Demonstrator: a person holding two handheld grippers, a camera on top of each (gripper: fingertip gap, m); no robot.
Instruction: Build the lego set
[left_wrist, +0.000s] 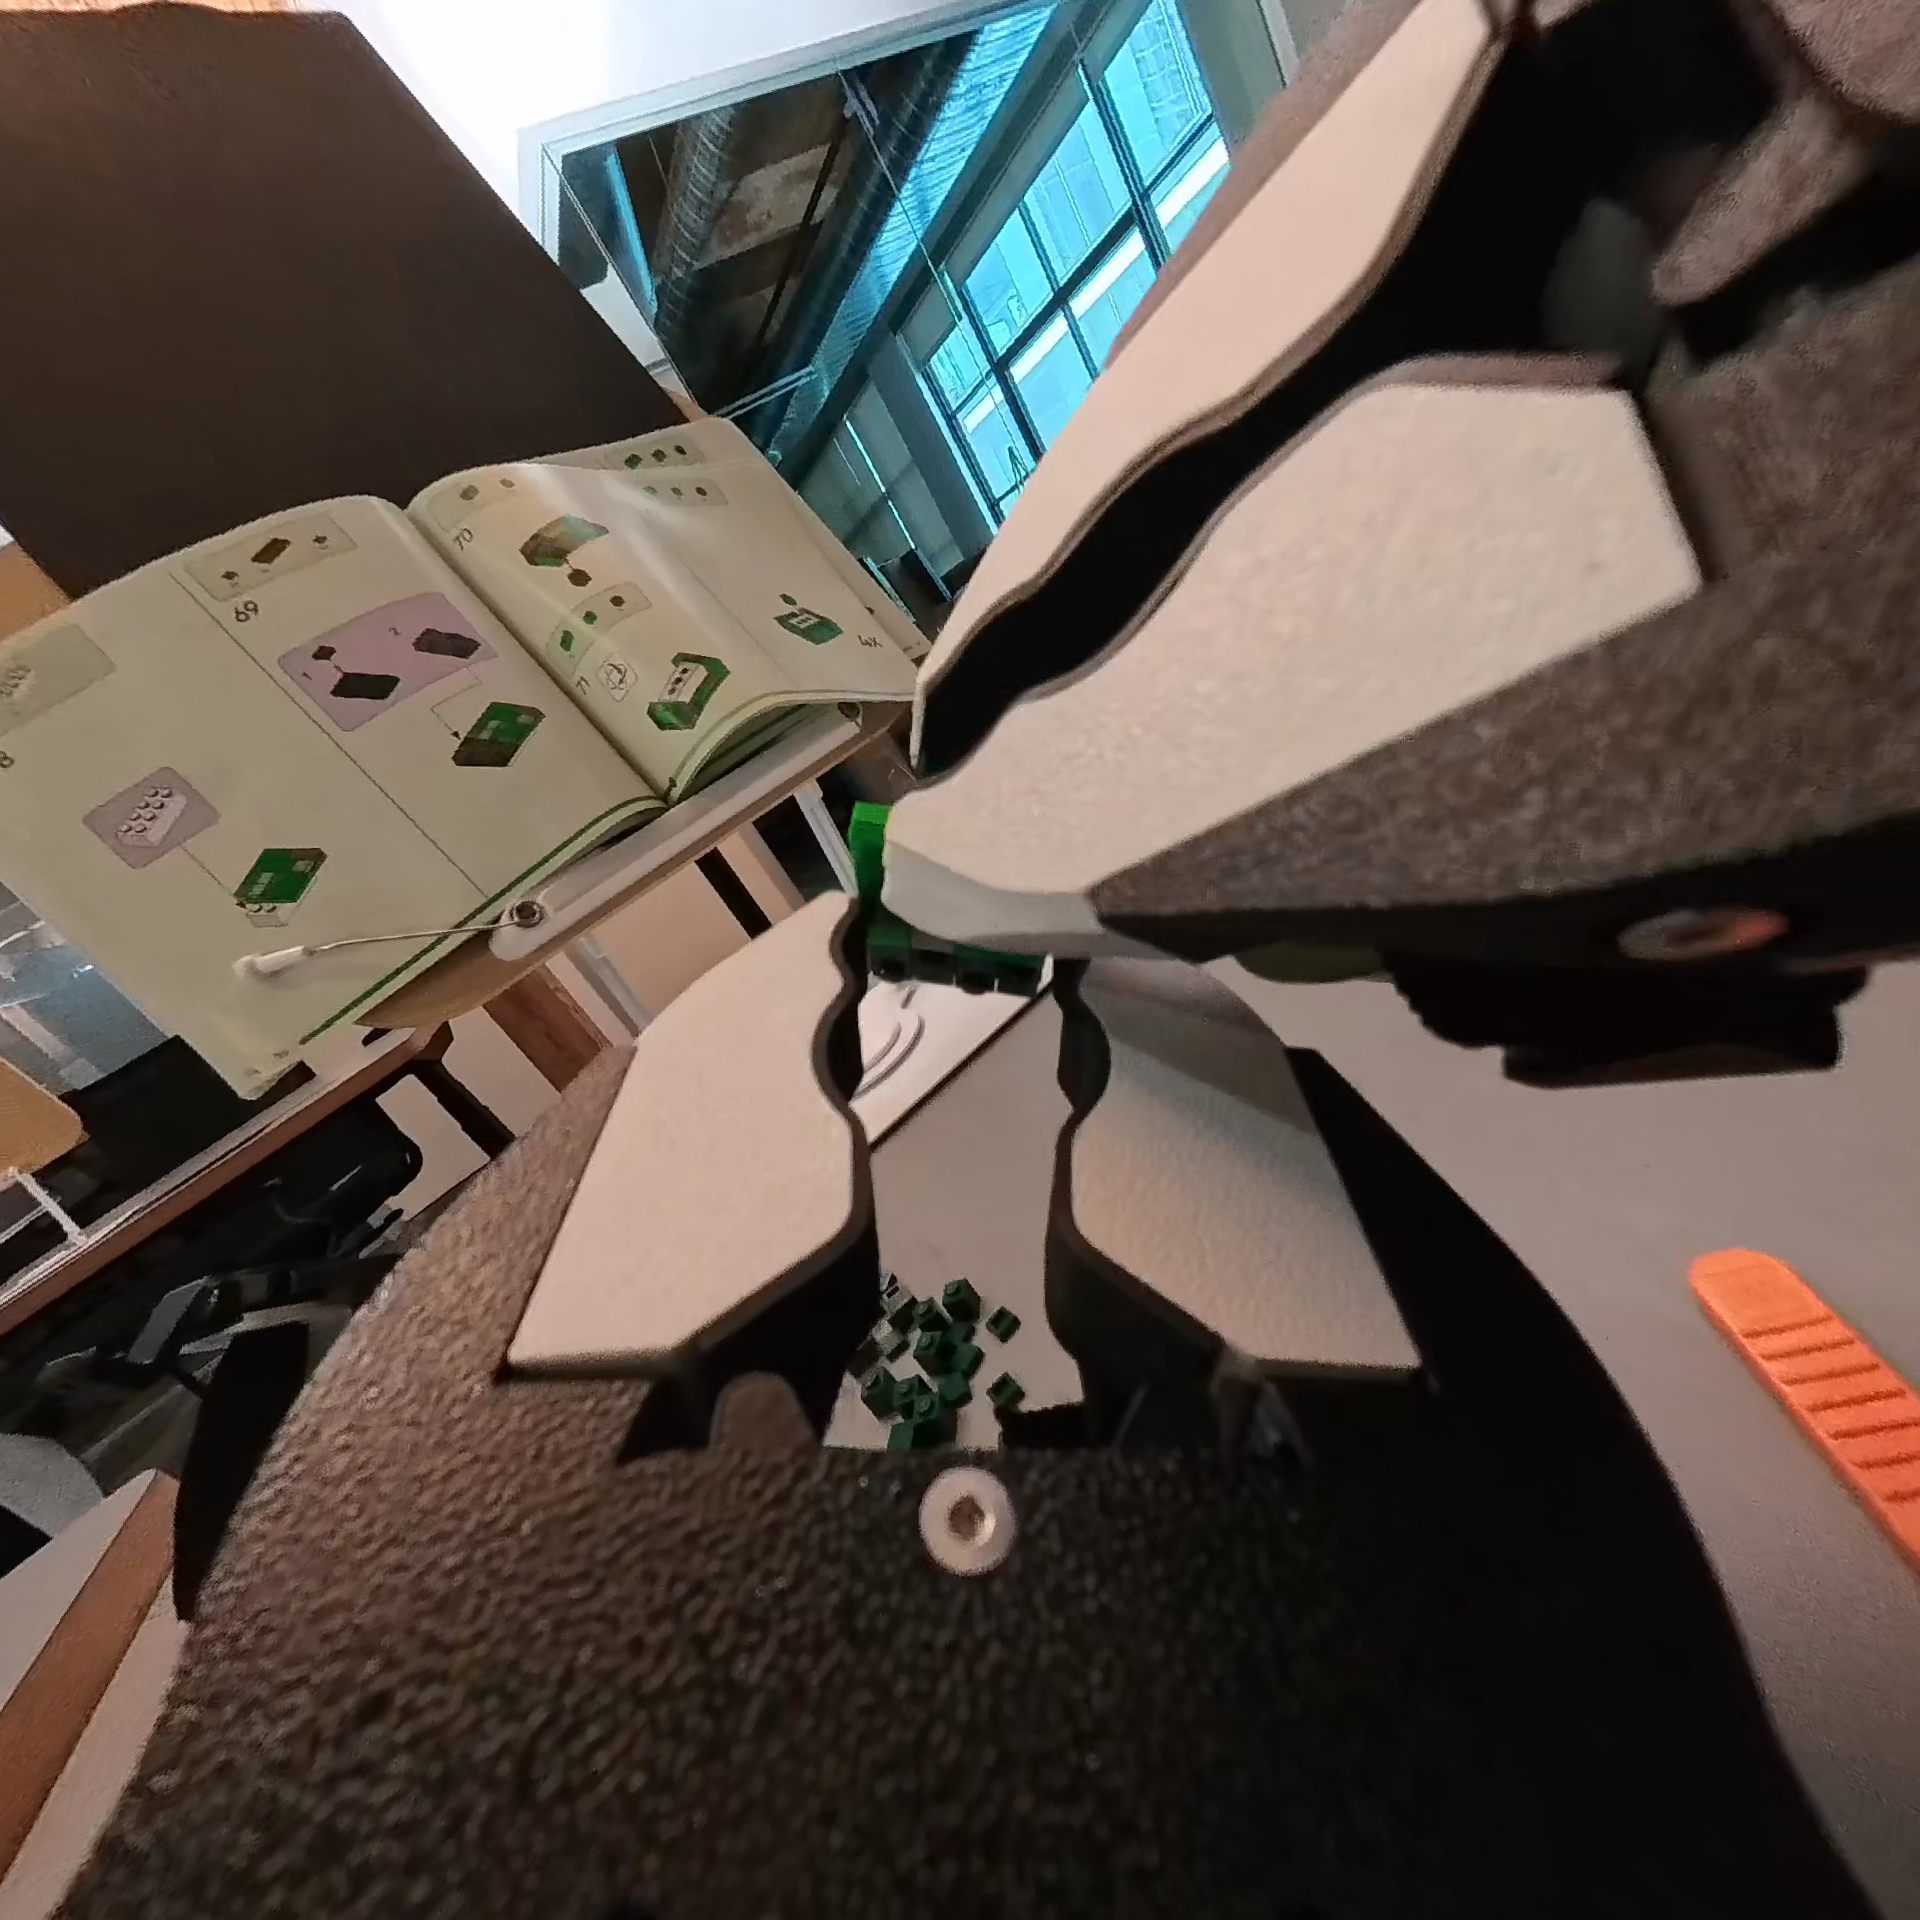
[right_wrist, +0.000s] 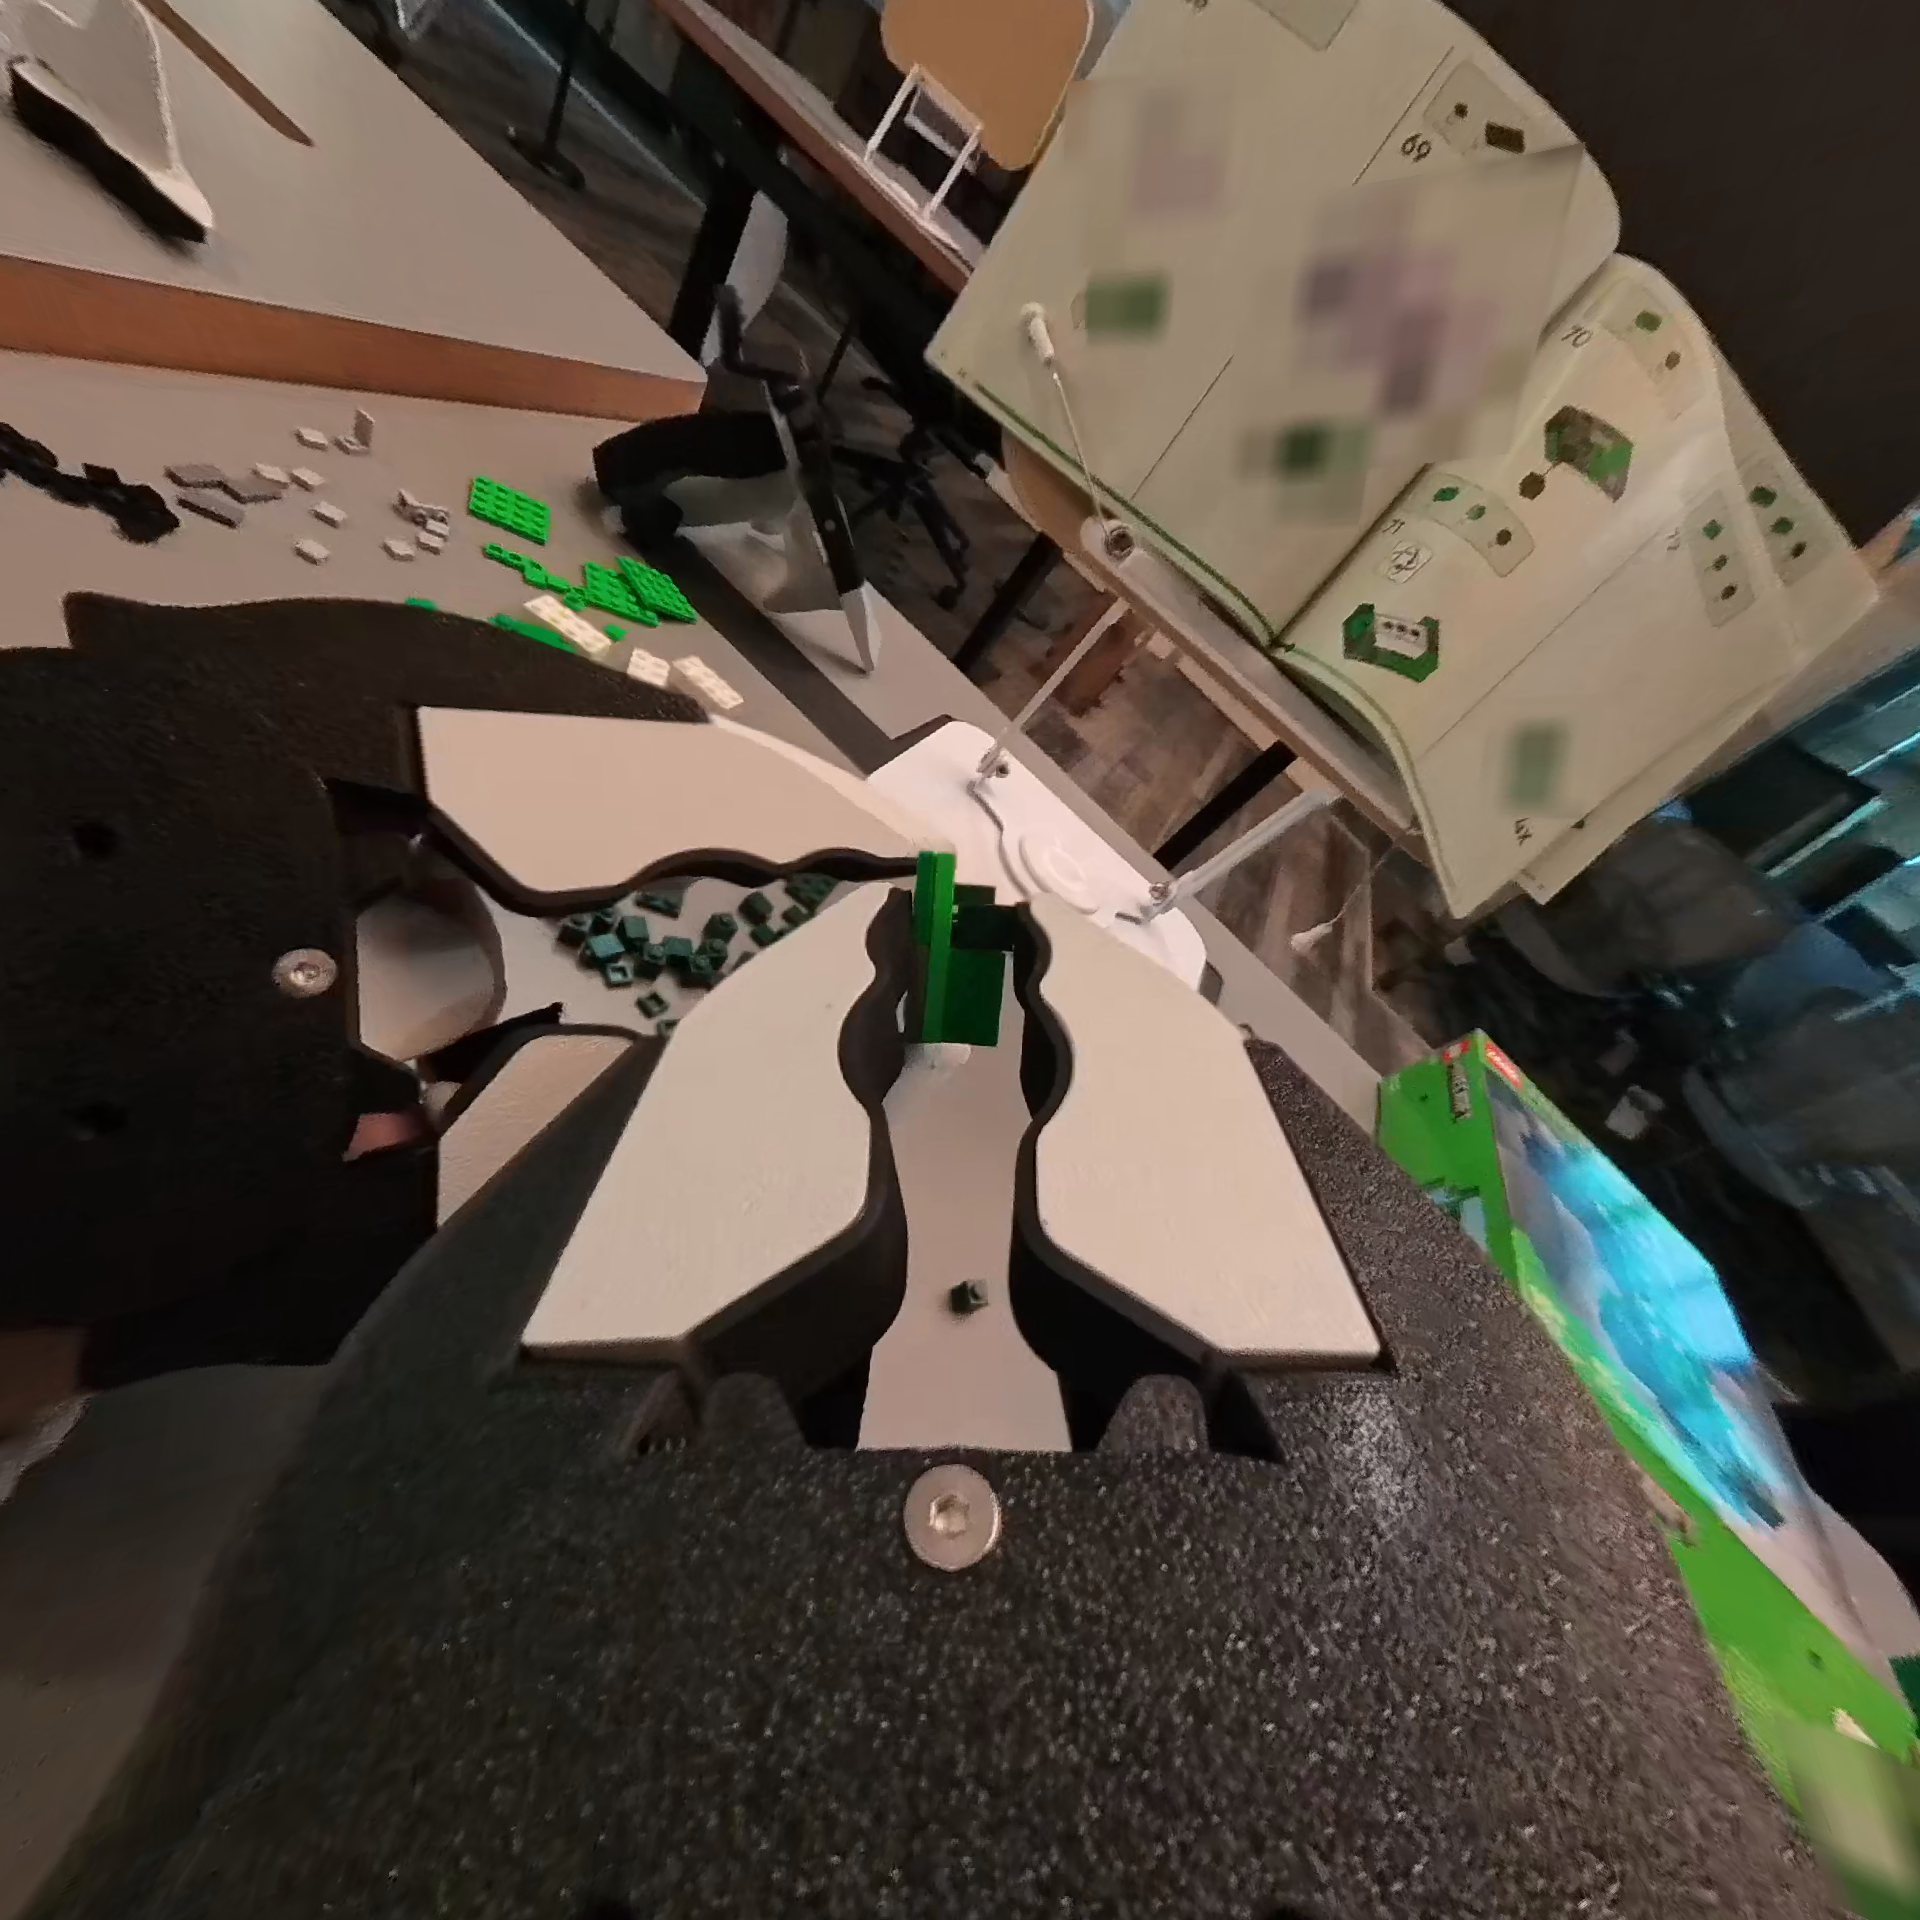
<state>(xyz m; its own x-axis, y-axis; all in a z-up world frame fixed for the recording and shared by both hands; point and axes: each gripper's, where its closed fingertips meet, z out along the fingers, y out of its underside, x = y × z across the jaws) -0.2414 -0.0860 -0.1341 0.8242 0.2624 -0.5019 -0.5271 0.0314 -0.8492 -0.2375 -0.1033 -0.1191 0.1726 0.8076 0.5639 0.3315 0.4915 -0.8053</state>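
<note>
1. The small green lego assembly (right_wrist: 954, 961), a bright green plate with darker green bricks stacked on it, is sitting up in the air between the tips of both grippers, above the grey tabletop (right_wrist: 436, 260).
2. In the right wrist view, it is standing on edge, its long axis running along the right gripper's (right_wrist: 951, 940) fingers, with the bright plate edge pointing away from the camera.
3. The right gripper's white-faced fingers (right_wrist: 1143, 1143) are standing a narrow gap apart, closing on the assembly's flanks near their tips.
4. The left gripper (left_wrist: 951, 961) is coming in from the side; its fingers (left_wrist: 727, 1143) are pressing the dark green end of the assembly (left_wrist: 914, 945), and they are parted only by that width.
5. A loose heap of small dark green lego tiles (right_wrist: 686, 935) is lying on the table below the two tools.
6. An open instruction booklet (left_wrist: 416, 707) is resting on a white stand (right_wrist: 1039, 831) just beyond, and an orange ribbed brick separator (left_wrist: 1818, 1382) is lying well off to the side.
</note>
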